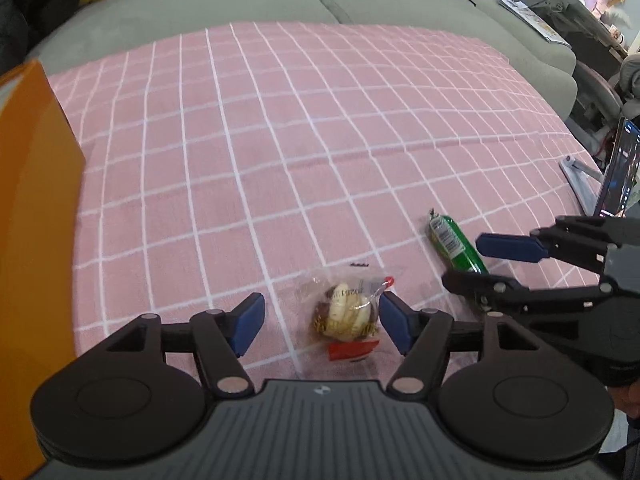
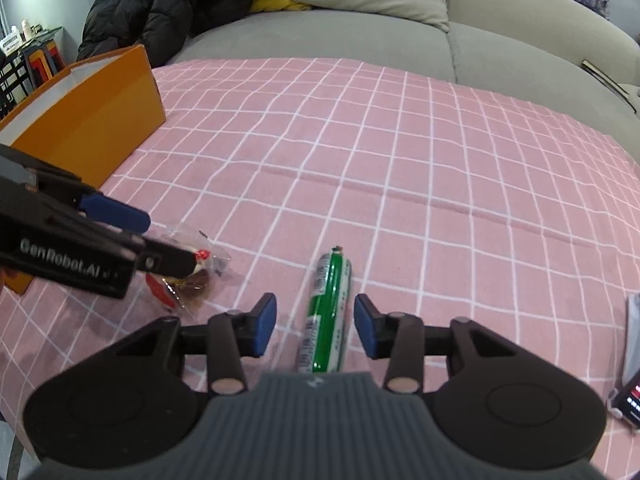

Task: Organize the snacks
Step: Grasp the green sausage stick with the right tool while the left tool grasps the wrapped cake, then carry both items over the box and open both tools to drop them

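Observation:
A clear-wrapped pastry snack (image 1: 347,314) with a red label lies on the pink checked cloth (image 1: 280,140). My left gripper (image 1: 320,320) stands open around it, its blue pads on either side and not pressing. A green sausage stick (image 2: 329,312) lies lengthwise on the cloth (image 2: 400,160), with my right gripper (image 2: 315,326) open around its near part, pads clear of it. In the left wrist view the sausage stick (image 1: 452,242) and the right gripper (image 1: 476,264) are at the right. In the right wrist view the left gripper (image 2: 156,238) hangs over the pastry snack (image 2: 196,276).
An orange box (image 2: 100,120) stands open at the cloth's left side, its wall also in the left wrist view as the orange box (image 1: 32,220). A phone on a stand (image 1: 618,172) sits at the right edge. A grey sofa (image 2: 360,32) with cushions and a dark jacket (image 2: 168,4) lies behind.

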Motion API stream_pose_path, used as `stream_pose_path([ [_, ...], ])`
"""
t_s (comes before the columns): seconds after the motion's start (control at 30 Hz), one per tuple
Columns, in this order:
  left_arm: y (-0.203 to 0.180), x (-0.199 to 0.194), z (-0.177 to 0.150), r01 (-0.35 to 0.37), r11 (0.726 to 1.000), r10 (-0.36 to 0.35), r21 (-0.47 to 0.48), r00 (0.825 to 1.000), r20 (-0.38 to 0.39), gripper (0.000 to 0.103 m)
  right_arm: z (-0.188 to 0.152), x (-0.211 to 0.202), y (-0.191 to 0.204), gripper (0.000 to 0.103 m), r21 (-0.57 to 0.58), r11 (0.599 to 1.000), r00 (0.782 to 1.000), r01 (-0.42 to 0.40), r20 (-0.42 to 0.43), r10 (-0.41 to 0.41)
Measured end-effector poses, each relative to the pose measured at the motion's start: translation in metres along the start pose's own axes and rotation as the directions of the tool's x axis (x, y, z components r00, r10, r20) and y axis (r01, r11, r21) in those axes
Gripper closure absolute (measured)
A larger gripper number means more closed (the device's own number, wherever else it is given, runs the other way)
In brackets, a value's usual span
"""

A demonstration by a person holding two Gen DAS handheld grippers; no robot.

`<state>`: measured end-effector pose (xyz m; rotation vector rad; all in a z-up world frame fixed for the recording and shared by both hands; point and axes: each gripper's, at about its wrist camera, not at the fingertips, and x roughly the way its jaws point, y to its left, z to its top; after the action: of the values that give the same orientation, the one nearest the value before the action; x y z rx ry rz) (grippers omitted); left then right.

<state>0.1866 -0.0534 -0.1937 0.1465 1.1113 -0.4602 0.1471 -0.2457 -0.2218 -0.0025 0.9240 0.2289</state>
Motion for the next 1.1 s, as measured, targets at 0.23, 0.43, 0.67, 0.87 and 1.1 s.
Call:
stream_pose_path([
  [0.23, 0.007, 0.01, -0.005, 0.025, 0.998, -0.025, -0.054, 1.0, -0.001, 0.041, 0.007, 0.015, 0.0, 0.079, 0.011, 1.0, 1.0, 0.01, -0.02, -0.009],
  [0.43, -0.006, 0.015, -0.005, -0.01, 1.0, 0.01, -0.016, 1.0, -0.001, 0.055, 0.004, 0.02, -0.002, 0.084, 0.027, 1.0, 0.999, 0.014, -0.037, -0.013],
  [0.67, -0.021, 0.018, -0.004, -0.041, 0.999, 0.041, 0.005, 0.999, 0.0, 0.061, 0.004, 0.02, 0.0, 0.084, 0.045, 0.999, 0.998, 0.025, -0.05, -0.023],
  [0.87, -0.029, 0.003, 0.004, -0.046, 0.999, 0.046, 0.011, 0.999, 0.011, 0.061, 0.008, 0.014, 0.002, 0.084, 0.068, 0.998, 0.998, 0.017, -0.061, -0.013],
  [1.1, -0.028, -0.042, 0.019, -0.074, 0.997, 0.073, 0.017, 0.996, 0.047, 0.061, 0.022, -0.014, 0.011, 0.084, 0.064, 0.998, 1.0, 0.007, -0.011, -0.006],
])
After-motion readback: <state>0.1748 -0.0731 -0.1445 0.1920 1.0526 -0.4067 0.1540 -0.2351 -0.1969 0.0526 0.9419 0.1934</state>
